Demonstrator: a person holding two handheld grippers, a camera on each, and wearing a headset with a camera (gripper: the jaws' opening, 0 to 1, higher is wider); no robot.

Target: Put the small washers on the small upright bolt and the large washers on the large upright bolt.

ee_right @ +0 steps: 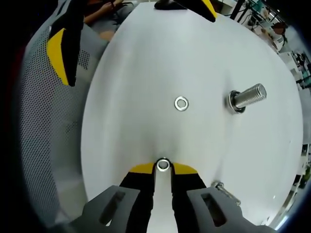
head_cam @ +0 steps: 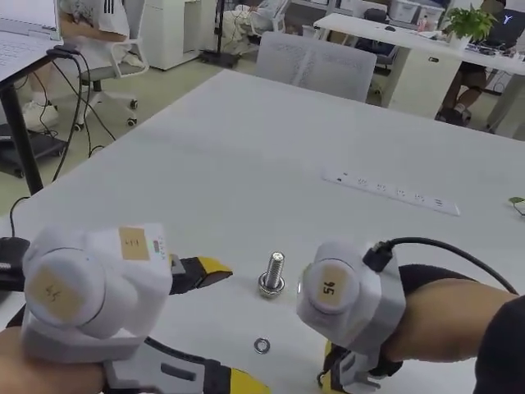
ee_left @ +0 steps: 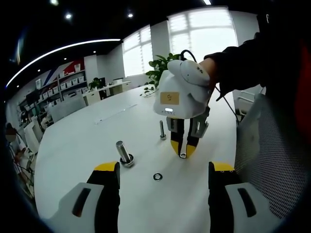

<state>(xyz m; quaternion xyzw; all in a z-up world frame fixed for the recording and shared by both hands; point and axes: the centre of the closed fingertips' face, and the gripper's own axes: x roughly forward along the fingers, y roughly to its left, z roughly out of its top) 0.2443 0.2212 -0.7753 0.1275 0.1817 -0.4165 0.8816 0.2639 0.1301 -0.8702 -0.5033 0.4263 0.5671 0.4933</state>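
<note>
The large bolt [head_cam: 273, 275] stands upright on the white table [head_cam: 271, 148], with a metal ring around its base. In the left gripper view the thin small bolt [ee_left: 162, 130] stands behind it. One small washer [head_cam: 262, 345] lies flat on the table in front of the large bolt [ee_right: 247, 98]. My right gripper [ee_right: 163, 167] points down at the table, shut on a small washer [ee_right: 163, 165] at its tips, near the small bolt [ee_right: 226, 191]. My left gripper [ee_left: 164, 167] is open wide, its jaws on either side of the loose washer [ee_left: 157, 176].
A white power strip [head_cam: 392, 190] lies further back on the table. A grey mesh chair [head_cam: 316, 67] stands at the far edge. Other desks, chairs and seated people are beyond it.
</note>
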